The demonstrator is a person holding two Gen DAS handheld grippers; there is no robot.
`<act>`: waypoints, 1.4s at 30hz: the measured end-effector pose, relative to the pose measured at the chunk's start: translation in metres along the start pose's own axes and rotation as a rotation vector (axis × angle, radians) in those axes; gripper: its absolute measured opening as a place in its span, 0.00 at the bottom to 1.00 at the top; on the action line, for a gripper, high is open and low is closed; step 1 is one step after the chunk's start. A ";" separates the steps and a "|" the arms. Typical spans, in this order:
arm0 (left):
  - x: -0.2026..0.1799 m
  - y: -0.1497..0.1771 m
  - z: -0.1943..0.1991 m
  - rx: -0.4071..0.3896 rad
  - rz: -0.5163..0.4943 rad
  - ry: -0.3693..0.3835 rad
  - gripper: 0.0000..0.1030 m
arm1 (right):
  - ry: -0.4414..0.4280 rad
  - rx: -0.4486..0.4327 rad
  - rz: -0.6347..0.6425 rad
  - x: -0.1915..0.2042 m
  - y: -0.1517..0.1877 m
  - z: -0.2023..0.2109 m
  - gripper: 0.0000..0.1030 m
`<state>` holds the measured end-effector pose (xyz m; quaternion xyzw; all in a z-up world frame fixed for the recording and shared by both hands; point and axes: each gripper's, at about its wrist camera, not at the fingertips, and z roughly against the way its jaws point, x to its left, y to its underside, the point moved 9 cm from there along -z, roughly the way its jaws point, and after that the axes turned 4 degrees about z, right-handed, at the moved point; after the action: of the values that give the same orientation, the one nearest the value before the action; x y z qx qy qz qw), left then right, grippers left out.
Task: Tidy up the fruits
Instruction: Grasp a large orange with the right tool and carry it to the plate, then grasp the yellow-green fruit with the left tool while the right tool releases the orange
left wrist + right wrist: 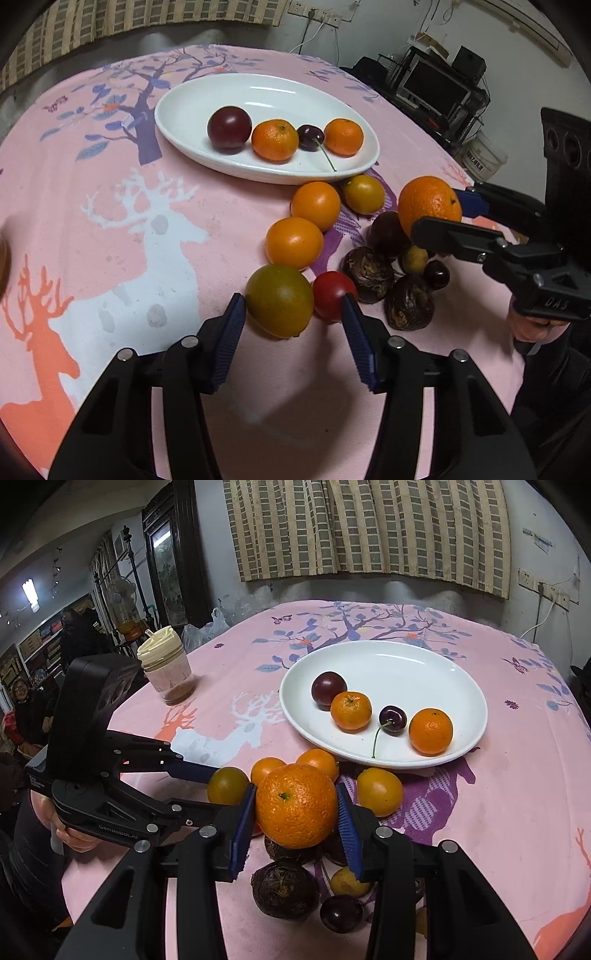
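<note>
four fruits already on white plate (461, 672). right gripper (297, 808) clamped on big orange (295, 805), lifted near plate's front rim; next: carry over rim, release. left gripper (291, 317) open, straddling greenish fruit (279, 301).

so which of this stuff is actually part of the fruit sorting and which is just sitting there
Part of the job:
- white plate, holding a plum, a cherry and two small oranges
- large orange in the right gripper
- green-orange fruit between the fingers of the open left gripper
- red tomato

Lying about:
- lidded jar
- plastic bag
</note>
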<state>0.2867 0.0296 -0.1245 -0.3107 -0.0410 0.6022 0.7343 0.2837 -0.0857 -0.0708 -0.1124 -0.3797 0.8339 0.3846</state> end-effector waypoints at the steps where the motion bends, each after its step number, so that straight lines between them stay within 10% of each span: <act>1: 0.000 0.000 0.000 0.001 0.008 0.009 0.49 | 0.001 0.003 -0.002 -0.001 0.000 -0.001 0.41; 16: 0.010 -0.003 0.004 -0.009 0.085 0.017 0.35 | -0.007 0.003 -0.047 -0.008 0.001 -0.002 0.41; 27: -0.006 -0.110 0.043 -0.312 0.109 -0.030 0.31 | 0.135 -0.173 -0.227 -0.086 -0.060 -0.008 0.41; 33: 0.021 -0.103 0.033 -0.206 0.099 -0.124 0.28 | 0.145 -0.158 -0.273 -0.110 -0.056 -0.016 0.41; 39: 0.093 -0.044 0.072 -0.260 0.219 -0.341 0.66 | 0.114 -0.228 -0.289 -0.107 -0.060 0.009 0.41; 42: 0.104 -0.030 0.061 -0.204 0.270 -0.285 0.68 | 0.118 -0.239 -0.271 -0.101 -0.060 0.015 0.41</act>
<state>0.3136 0.1463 -0.0926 -0.2975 -0.1632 0.7258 0.5985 0.3789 -0.1423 -0.0280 -0.1538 -0.4645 0.7153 0.4989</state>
